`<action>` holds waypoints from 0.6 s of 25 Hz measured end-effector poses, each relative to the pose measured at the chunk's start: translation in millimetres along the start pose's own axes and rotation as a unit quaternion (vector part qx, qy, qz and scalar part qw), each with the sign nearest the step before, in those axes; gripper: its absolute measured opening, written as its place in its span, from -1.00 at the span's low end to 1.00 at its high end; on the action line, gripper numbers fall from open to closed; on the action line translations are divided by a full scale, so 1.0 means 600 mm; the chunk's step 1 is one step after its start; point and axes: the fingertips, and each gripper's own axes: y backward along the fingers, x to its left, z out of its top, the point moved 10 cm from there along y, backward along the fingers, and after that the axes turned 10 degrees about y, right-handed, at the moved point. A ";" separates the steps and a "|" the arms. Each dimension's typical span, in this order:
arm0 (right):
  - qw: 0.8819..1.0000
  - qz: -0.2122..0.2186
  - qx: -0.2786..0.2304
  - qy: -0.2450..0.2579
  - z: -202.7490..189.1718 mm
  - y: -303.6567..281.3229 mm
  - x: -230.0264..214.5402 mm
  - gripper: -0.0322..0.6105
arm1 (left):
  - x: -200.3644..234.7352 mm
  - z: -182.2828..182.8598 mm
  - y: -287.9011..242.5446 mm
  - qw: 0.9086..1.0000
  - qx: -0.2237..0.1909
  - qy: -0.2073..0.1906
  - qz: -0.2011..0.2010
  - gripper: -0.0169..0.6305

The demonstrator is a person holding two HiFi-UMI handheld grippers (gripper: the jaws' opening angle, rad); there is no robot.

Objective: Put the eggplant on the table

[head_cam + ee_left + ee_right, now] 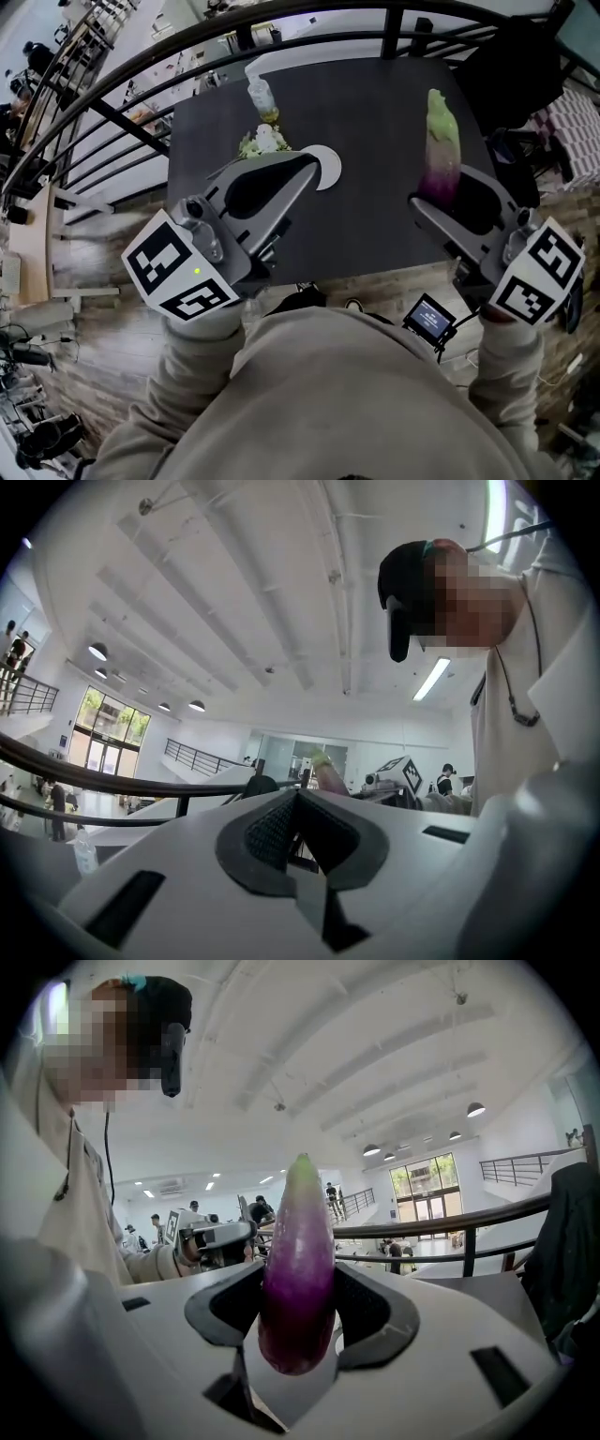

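Observation:
The eggplant [441, 150], purple at the base and pale green at the tip, stands upright between the jaws of my right gripper [441, 194], over the right part of the dark table [375, 103]. In the right gripper view the pads [370, 1302] press on both sides of the eggplant [298, 1260], so my right gripper [300, 1297] is shut on it. My left gripper [309, 161] reaches over the table's near left side, its jaws closed tip to tip with nothing between them. The left gripper view shows the same closed jaws of my left gripper [297, 796].
On the table's left part lie a white plate [328, 169], a bunch of white-green leaves [262, 141] and a clear bottle [262, 97]. A black railing [141, 61] curves behind the table. A dark chair with clothing [516, 75] stands at the far right.

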 end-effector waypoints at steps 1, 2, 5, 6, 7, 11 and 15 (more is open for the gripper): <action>1.000 -0.002 -0.002 -0.001 0.001 -0.013 -0.004 -0.16 | 0.014 -0.002 0.004 1.000 0.008 -0.005 -0.001 -0.93; 1.000 -0.002 -0.004 -0.003 0.004 -0.029 -0.007 -0.16 | 0.027 -0.002 0.009 1.000 0.016 -0.010 -0.003 -0.93; 1.000 -0.002 -0.009 -0.002 0.021 -0.080 -0.006 -0.16 | 0.068 -0.001 0.030 0.999 0.034 -0.015 -0.014 -0.93; 1.000 -0.001 -0.008 0.001 0.028 -0.094 -0.002 -0.16 | 0.079 -0.001 0.037 0.999 0.037 -0.013 -0.017 -0.93; 1.000 0.000 -0.007 0.004 0.035 -0.106 0.002 -0.16 | 0.088 0.001 0.043 0.999 0.038 -0.010 -0.019 -0.93; 1.000 -0.004 0.005 0.007 0.066 -0.141 0.015 -0.16 | 0.116 0.016 0.059 0.999 0.036 0.006 -0.032 -0.93; 1.000 -0.002 0.021 0.003 0.070 -0.185 0.022 -0.16 | 0.157 0.010 0.073 0.998 0.034 0.028 -0.044 -0.93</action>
